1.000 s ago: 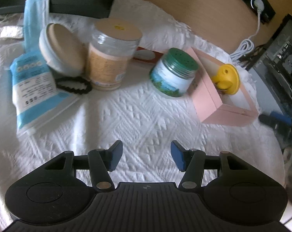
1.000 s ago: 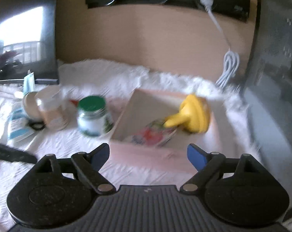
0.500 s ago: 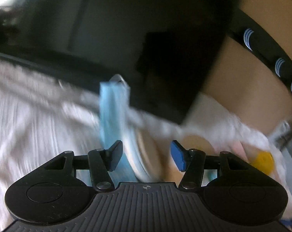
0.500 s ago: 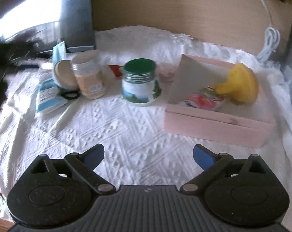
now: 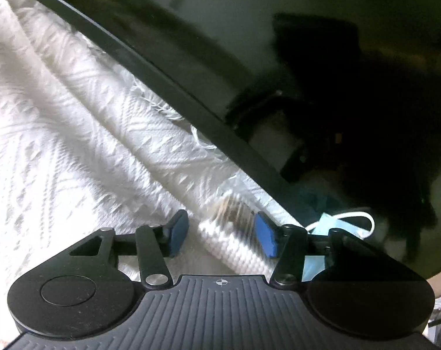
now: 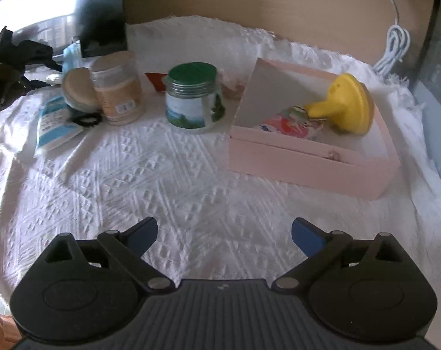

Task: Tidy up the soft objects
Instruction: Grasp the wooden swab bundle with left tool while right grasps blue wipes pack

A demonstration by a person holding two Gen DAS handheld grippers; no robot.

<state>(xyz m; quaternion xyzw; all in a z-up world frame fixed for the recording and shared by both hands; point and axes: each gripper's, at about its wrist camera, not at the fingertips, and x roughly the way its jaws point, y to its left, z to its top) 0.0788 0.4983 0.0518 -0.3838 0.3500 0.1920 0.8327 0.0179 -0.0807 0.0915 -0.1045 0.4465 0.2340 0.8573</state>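
Left gripper (image 5: 221, 234) over a small packet (image 5: 235, 214)
Jaws spread, just narrowing, unpinched packet between; blue mask (image 5: 328, 224) right. Right gripper (image 6: 224, 237) wide, empty.

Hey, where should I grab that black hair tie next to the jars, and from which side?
Take the hair tie from above, pinching across its free front-right arc. It lies flat on the cloth, and its back edge sits tight against the tan jar and the tipped jar, so only the near side looks clear.
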